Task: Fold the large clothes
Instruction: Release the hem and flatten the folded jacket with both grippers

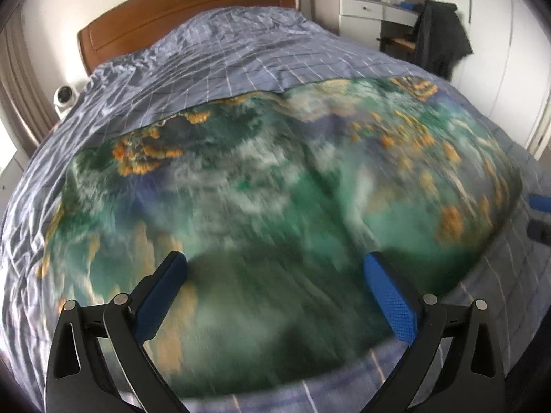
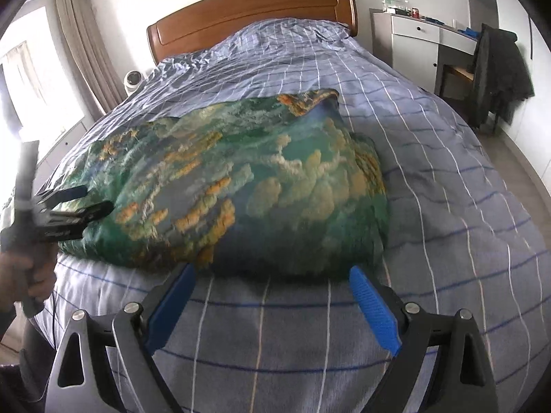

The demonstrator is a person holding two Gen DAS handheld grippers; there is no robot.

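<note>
A large green garment with orange and white print (image 1: pixel 261 186) lies spread on the bed, blurred by motion in the left wrist view. My left gripper (image 1: pixel 275 268) hovers open just over its near part, nothing between the blue pads. From the right wrist, the same garment (image 2: pixel 241 186) lies as a folded mass on the checked cover. My right gripper (image 2: pixel 272 277) stands open at its near edge, empty. The left gripper (image 2: pixel 86 206) shows at the garment's left end, held by a hand (image 2: pixel 31 275). The right gripper's blue tip (image 1: pixel 540 203) peeks in at the right edge.
The bed carries a blue checked cover (image 2: pixel 430 172) and a wooden headboard (image 2: pixel 255 7). A white desk (image 2: pixel 423 34) and a chair draped with a dark jacket (image 2: pixel 499 69) stand at the back right. A small white camera (image 2: pixel 132 81) and curtains (image 2: pixel 89 51) sit to the left.
</note>
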